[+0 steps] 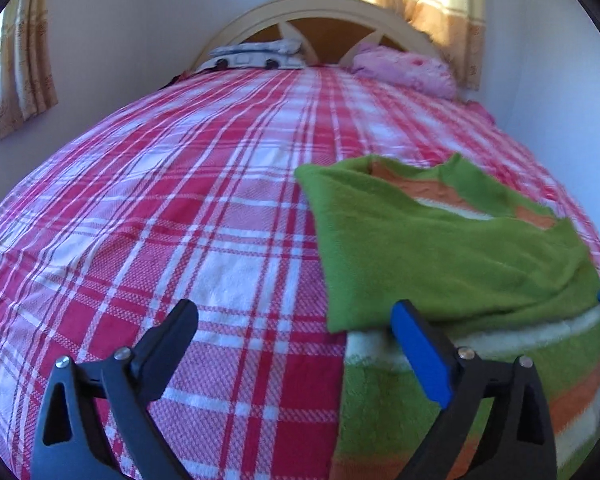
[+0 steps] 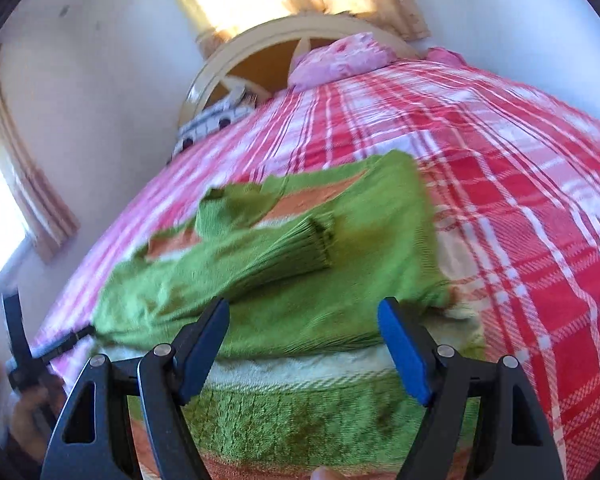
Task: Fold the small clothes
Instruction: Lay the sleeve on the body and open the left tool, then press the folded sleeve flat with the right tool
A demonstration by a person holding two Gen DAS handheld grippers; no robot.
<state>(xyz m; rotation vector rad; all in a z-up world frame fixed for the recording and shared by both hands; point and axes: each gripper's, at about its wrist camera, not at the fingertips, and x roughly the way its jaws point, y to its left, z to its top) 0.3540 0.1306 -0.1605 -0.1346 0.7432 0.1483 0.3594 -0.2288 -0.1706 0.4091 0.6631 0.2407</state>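
Observation:
A small green sweater with orange and white stripes (image 1: 440,248) lies on the plaid bed, with green sleeves folded across its body. In the right wrist view the sweater (image 2: 300,264) fills the middle, a ribbed cuff lying on top. My left gripper (image 1: 296,312) is open and empty, just above the bed at the sweater's left edge; its blue pad is over the fabric. My right gripper (image 2: 304,312) is open and empty, just above the sweater's lower part. The left gripper also shows at the far left of the right wrist view (image 2: 52,344).
The red, pink and white plaid bedspread (image 1: 180,200) covers the whole bed. A pink pillow (image 1: 404,66) and a white patterned pillow (image 1: 256,56) lie by the curved headboard (image 1: 320,4). Walls and curtained windows close in on the left and behind.

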